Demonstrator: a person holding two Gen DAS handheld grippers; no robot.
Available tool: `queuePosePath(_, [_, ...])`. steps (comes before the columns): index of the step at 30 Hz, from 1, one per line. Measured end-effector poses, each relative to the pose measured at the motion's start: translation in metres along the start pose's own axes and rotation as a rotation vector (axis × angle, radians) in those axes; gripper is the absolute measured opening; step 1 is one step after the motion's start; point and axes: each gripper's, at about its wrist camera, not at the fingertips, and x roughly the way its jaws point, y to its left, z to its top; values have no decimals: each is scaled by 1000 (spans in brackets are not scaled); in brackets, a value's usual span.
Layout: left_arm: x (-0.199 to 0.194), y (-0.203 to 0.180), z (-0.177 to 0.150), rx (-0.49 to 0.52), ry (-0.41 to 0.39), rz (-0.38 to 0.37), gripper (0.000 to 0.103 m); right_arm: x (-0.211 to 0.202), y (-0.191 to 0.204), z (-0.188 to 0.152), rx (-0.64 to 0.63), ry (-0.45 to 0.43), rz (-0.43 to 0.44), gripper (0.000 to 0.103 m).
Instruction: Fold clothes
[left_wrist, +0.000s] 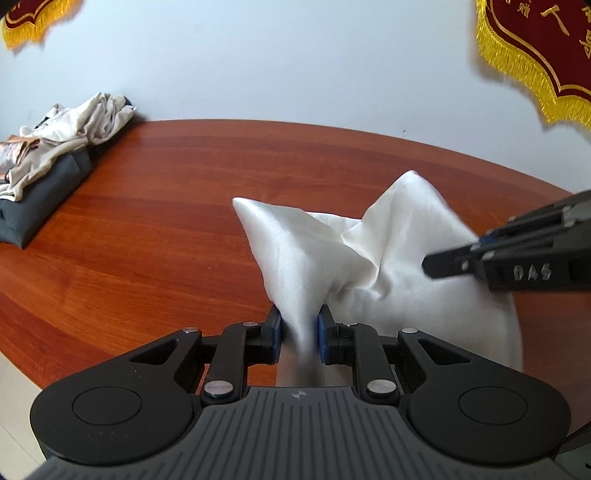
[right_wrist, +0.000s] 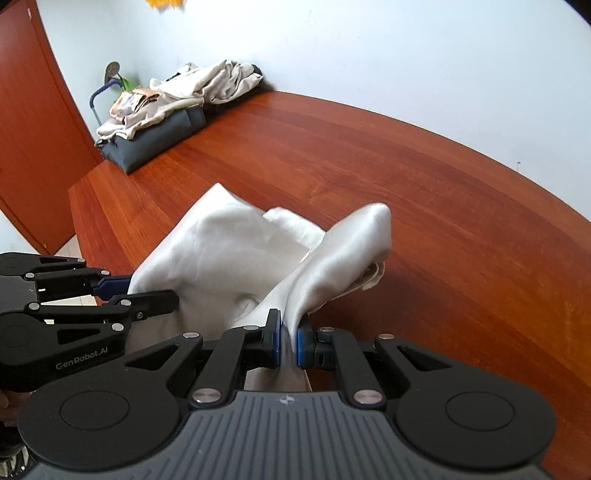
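Two grippers, left gripper (left_wrist: 299, 332) & right gripper (right_wrist: 288, 341), each pinched tight on white garment (left_wrist: 369, 266) bunched over wooden table (left_wrist: 147, 240); folding barely begun, unfolded pile (left_wrist: 55, 147) w/ more waiting.

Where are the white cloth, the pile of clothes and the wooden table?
white cloth (left_wrist: 288, 258), left wrist view, on its raised shiny fold.
pile of clothes (right_wrist: 159, 129), right wrist view, on the dark grey bottom garment.
wooden table (right_wrist: 406, 177), right wrist view, on bare tabletop.
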Motion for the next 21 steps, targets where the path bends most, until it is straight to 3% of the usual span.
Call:
queuePosePath(9, [-14,10,13,-3,33,24,21,-15,5,-4,11,-50,33,9])
queuePosePath(21, [-14,18,-1,10,81,57,21,-11,6,-20,48,-50,40,9])
